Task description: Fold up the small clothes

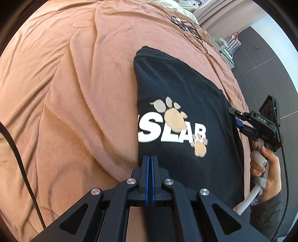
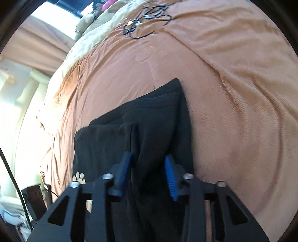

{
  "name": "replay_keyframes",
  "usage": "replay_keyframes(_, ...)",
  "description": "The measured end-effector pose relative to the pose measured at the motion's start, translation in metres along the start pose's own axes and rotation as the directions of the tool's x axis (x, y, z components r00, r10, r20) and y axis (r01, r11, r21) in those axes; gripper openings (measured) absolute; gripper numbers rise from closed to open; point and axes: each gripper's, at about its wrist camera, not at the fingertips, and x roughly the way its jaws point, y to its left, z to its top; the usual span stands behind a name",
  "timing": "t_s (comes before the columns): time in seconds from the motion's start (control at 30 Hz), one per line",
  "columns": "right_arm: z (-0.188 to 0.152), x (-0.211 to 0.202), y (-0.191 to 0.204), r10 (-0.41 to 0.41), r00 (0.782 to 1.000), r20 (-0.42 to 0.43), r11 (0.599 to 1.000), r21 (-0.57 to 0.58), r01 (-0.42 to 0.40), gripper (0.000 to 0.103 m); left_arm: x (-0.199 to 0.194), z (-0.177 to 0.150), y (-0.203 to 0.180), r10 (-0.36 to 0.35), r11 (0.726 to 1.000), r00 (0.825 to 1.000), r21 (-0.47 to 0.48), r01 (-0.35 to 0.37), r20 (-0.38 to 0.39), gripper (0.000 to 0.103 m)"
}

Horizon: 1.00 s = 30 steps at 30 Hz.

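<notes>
Left wrist view: the left gripper (image 1: 150, 160) has its two blue-padded fingers (image 1: 147, 173) pressed together with no gap, their tips at the near left edge of the black shirt (image 1: 186, 115). Whether a thin bit of cloth is pinched between them I cannot tell, since the pads hide the seam; no fabric shows there. The shirt lies flat on the brown blanket (image 1: 65, 93), already narrowed to a long panel with the white letters and tan paw prints facing up, so the closed fingers probably sit there to pin or tug that edge straight.

At the shirt's far right edge the right gripper (image 1: 235, 119) reaches in, held by the person's hand (image 1: 264, 163). In the right wrist view its fingers (image 2: 170, 173) stand apart, with a raised fold of the black cloth running between them. That spread looks set for closing on the doubled layers, which would let the side be lifted and carried over.

Beyond the shirt the blanket is wrinkled, and a tangle of black cables (image 2: 147, 16) lies near the top of the bed, well apart from the work. A dark floor (image 1: 260, 61) shows past the bed's edge.
</notes>
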Motion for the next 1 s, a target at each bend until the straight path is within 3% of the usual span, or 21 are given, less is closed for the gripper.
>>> replay_keyframes(0.1, -0.001, -0.008, -0.002, 0.004, 0.999, 0.042, 1.000, 0.023, -0.005, 0.004, 0.003, 0.007, 0.000, 0.001, 1.000, 1.000, 0.001, -0.001, 0.008, 0.000)
replay_keyframes(0.3, 0.009, -0.036, 0.015, -0.094, 0.986, 0.137, 0.992, -0.072, 0.105, 0.000, 0.009, 0.022, 0.001, 0.016, 1.000, 1.000, -0.004, -0.016, 0.022, 0.000)
replay_keyframes(0.37, 0.008, -0.043, 0.032, -0.195, 0.963, 0.186, 0.962, -0.152, 0.225, 0.000, 0.010, 0.026, 0.000, 0.030, 1.000, 0.999, 0.004, -0.030, 0.032, 0.000)
replay_keyframes(0.43, 0.009, -0.050, 0.046, -0.309, 0.917, 0.253, 0.907, -0.212, 0.364, 0.000, 0.011, 0.029, -0.001, 0.046, 0.999, 0.998, 0.009, -0.046, 0.037, 0.000)
replay_keyframes(0.47, 0.012, -0.052, 0.046, -0.313, 0.916, 0.252, 0.906, -0.208, 0.367, 0.000, 0.011, 0.031, -0.001, 0.050, 0.999, 0.998, 0.007, -0.050, 0.040, 0.000)
replay_keyframes(0.53, 0.017, -0.053, 0.039, -0.241, 0.952, 0.190, 0.943, -0.187, 0.276, 0.000, 0.012, 0.034, 0.000, 0.054, 0.999, 0.998, 0.005, -0.055, 0.043, 0.000)
replay_keyframes(0.6, 0.019, -0.046, 0.035, -0.199, 0.972, 0.125, 0.960, -0.176, 0.219, 0.000, 0.011, 0.038, 0.002, 0.064, 0.998, 0.997, -0.003, -0.064, 0.051, 0.000)
replay_keyframes(0.83, 0.038, -0.023, 0.010, -0.151, 0.987, 0.056, 0.982, -0.102, 0.156, 0.000, 0.014, 0.051, 0.003, 0.071, 0.997, 0.995, -0.008, -0.071, 0.065, 0.000)
replay_keyframes(0.93, 0.044, -0.021, 0.003, -0.123, 0.991, 0.053, 0.988, -0.083, 0.127, 0.001, 0.016, 0.058, 0.003, 0.083, 0.997, 0.994, -0.006, -0.082, 0.068, 0.010)
replay_keyframes(1.0, 0.038, -0.024, 0.006, -0.116, 0.991, 0.063, 0.989, -0.087, 0.121, 0.006, 0.017, 0.062, 0.003, 0.089, 0.996, 0.993, -0.004, -0.089, 0.074, 0.025)
